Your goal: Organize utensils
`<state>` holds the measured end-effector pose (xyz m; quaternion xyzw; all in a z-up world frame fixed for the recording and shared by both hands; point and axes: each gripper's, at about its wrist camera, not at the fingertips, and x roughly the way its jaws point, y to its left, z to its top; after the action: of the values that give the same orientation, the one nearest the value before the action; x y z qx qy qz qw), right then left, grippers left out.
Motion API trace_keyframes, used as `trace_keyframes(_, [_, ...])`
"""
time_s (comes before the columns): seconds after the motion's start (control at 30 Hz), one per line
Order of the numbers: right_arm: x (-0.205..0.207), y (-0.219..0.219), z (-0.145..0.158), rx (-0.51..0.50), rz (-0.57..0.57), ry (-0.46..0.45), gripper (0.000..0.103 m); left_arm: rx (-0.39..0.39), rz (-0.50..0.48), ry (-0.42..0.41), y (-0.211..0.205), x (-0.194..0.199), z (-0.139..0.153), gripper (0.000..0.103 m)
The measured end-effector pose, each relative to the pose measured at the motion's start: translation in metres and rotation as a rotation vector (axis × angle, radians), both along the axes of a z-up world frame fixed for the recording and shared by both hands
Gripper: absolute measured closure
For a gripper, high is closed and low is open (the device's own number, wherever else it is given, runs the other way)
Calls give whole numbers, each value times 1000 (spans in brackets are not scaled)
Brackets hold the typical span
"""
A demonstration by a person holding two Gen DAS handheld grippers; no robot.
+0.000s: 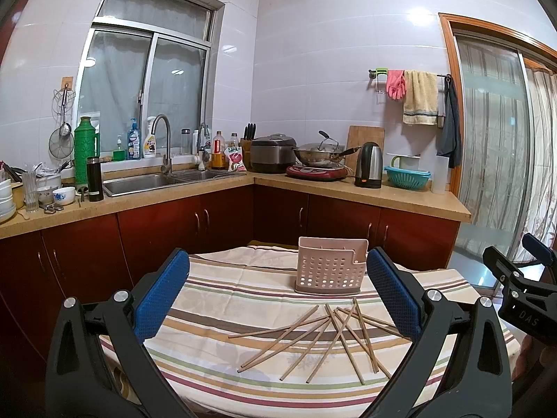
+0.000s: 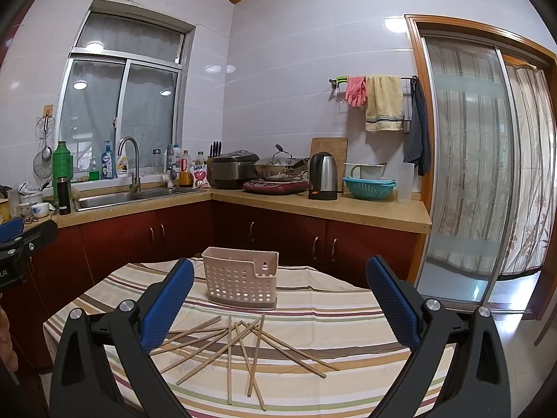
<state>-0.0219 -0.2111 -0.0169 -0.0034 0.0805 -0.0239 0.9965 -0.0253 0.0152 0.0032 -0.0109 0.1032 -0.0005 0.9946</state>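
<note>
Left claw (image 1: 278, 292) and right claw (image 2: 280, 297) hang spread and empty over crossed chopsticks (image 1: 320, 338); a pinch risks dragging several, missing the holder (image 2: 241, 278).

The left gripper (image 1: 278, 299), a black plastic two-finger clamp with blue textured pads (image 1: 162, 299), fills the lower half of the left wrist view, its jaws spread wide with nothing between them. The right gripper (image 2: 280, 304), of the same black-and-blue build, sits likewise in the lower half of its own view, jaws wide apart and empty. Each shows in the other's camera (only in part): the right at the right edge (image 1: 522, 285), the left at the left edge (image 2: 17, 244).
</note>
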Motion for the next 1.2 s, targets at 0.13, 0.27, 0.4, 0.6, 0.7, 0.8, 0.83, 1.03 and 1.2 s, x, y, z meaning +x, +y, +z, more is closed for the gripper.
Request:
trace_keyframes(0.13, [0, 1, 0, -1, 0, -1, 6, 3, 0, -1, 1, 0, 0, 4])
trace_keyframes(0.27, [2, 1, -4, -2, 4, 3, 6, -3, 3, 6, 5, 3, -4, 4])
trace_keyframes(0.4, [14, -5, -17, 6, 19, 33, 6, -1, 9, 27, 10, 13, -18, 4])
trace_keyframes(0.6, [36, -10, -51, 20, 34, 106, 6, 16, 8, 103, 11, 44, -49, 4])
trace_keyframes(0.7, [46, -13, -73, 30, 29, 131, 6, 22, 7, 138, 12, 59, -71, 4])
trace_keyframes(0.8, [55, -12, -96, 23, 33, 159, 6, 34, 10, 174, 14, 73, -94, 4])
trace_keyframes(0.83, [57, -11, -104, 17, 35, 169, 7, 35, 9, 184, 15, 77, -102, 4])
trace_keyframes(1.03, [68, -1, -143, 3, 83, 239, 8, 58, 17, 213, 15, 92, -138, 4])
trace_keyframes(1.2, [79, 7, -170, -12, 130, 313, 38, 78, 12, 234, 14, 100, -165, 4])
